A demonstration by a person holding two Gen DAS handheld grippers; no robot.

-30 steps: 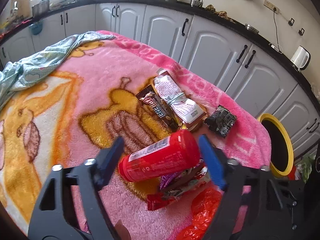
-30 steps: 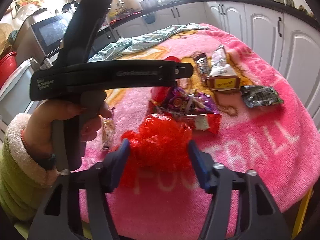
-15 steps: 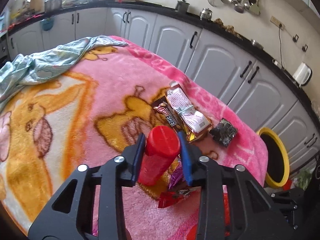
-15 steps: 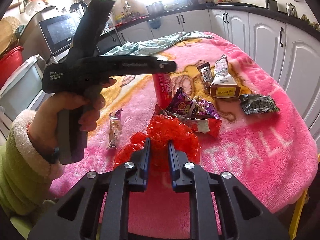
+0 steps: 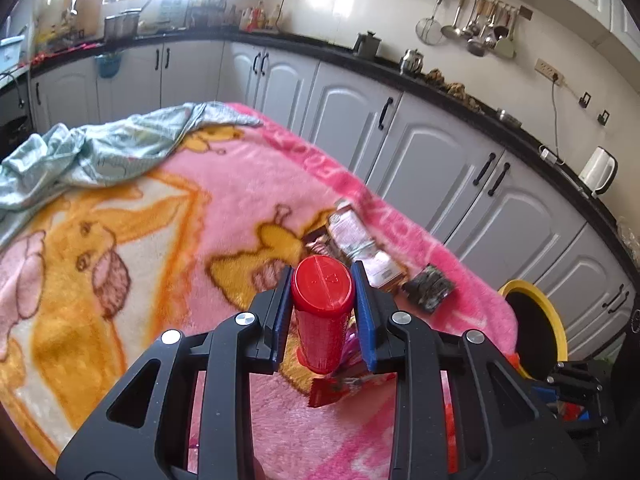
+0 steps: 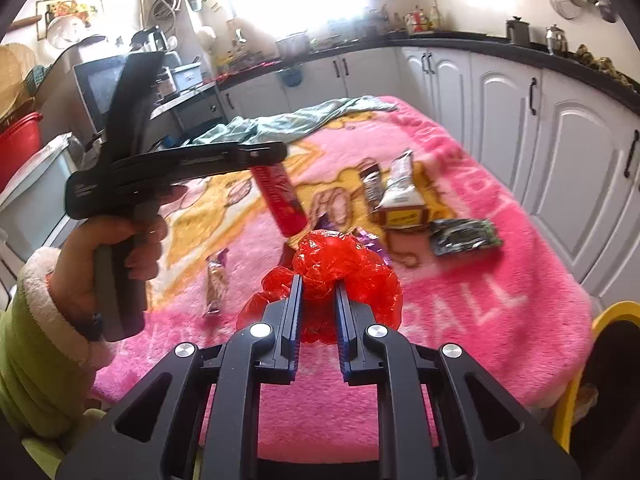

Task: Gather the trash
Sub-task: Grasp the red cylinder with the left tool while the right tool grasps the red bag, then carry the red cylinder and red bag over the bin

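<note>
Red can (image 5: 322, 312): clamped across its body between the blue pads of the left gripper (image 5: 322, 312), cap end toward the camera, lifted clear of the blanket (image 5: 224, 216). In the right wrist view it hangs tilted, bottom end down, above the wrapper pile. Grip sits near the cap end, so the long body can swing; judgement: keep the wrist steady and carry it without rolling.

Red bag (image 6: 332, 276): a crumpled fold is pinched between the pads of the right gripper (image 6: 318, 304), the rest bulging out in front. Only thin film is caught, so it may slip or snag on the purple wrapper (image 6: 370, 242) just behind it. Lift slowly.

Bin (image 5: 534, 328): yellow-rimmed, just past the blanket's near right corner, below table level. Judgement: carry both loads over the rim before releasing; the can first, since it is heavier and drops cleanly.

Still on the blanket: a boxed pack (image 6: 402, 200), a dark wrapper (image 6: 464, 236), a small bar (image 6: 216, 280) near the person's hand (image 6: 108, 248). Task looks early.
</note>
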